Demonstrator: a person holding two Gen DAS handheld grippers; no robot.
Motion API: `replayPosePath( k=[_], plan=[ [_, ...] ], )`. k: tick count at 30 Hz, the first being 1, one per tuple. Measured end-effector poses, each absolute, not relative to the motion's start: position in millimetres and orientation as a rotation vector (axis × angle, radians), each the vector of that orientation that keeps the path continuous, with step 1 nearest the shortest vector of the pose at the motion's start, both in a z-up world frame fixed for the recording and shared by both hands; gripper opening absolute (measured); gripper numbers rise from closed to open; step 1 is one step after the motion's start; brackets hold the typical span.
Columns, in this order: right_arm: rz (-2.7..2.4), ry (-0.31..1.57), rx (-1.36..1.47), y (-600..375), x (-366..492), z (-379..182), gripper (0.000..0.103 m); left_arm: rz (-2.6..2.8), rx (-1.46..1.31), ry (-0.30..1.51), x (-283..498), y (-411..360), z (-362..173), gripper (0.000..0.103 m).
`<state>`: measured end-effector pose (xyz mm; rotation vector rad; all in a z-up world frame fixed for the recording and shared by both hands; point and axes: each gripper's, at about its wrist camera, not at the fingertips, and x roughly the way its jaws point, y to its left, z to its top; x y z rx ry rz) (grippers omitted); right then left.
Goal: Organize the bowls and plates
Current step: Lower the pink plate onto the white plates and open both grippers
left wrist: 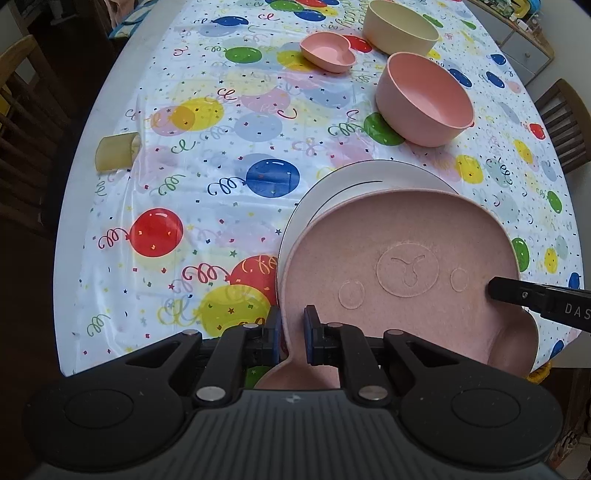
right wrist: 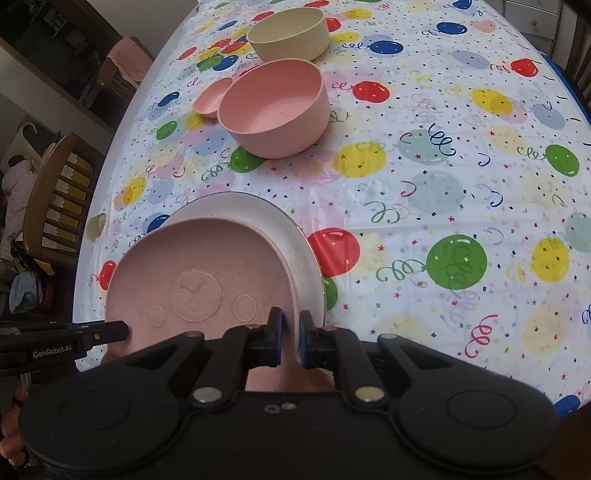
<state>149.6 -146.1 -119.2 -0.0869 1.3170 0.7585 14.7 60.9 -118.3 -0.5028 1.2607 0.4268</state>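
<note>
The pink plate [left wrist: 399, 266], embossed with a bear face, sat over the white plate [left wrist: 332, 188] near the table's front edge, apparently so the two flat pieces would stack as one pile; whether it already rested on the white plate or hung just above it could not be told. The left gripper [left wrist: 291, 332] was clamped on the plate's rim at one side, its fingers pinching the thin wall, and the right gripper [right wrist: 291, 334] pinched the rim on the opposite side. Two grips on opposite edges probably kept the wide, shallow plate level as it was set down. Both grippers pointed steeply downward, which suited a placement from above. Further back on the balloon cloth [left wrist: 207, 192] stood the pink bowl [left wrist: 424, 99], just beyond it the cream bowl [left wrist: 400, 26], and beside them a small heart dish [left wrist: 328, 51]; these deeper pieces lay apart, likely waiting to be nested. A yellowish cup [left wrist: 116, 151] lay on its side near the table's left edge.
</note>
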Motion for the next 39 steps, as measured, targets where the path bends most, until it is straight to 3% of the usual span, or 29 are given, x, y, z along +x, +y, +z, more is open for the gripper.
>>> replayPosePath(
  k=[16, 35, 39],
  plan=[
    [0.742, 1.331, -0.136, -136, 153, -128, 0.014, 0.418, -0.481, 1.26, 20, 67, -123, 0.012],
    [0.81, 1.205, -0.131, -140, 143, -85, 0.037, 0.386, -0.373, 1.126, 20, 49, -69, 0.013],
    [0.825, 1.153, -0.135, -138, 138, -69, 0.05, 0.379, -0.356, 1.071, 25, 45, -52, 0.015]
  ],
)
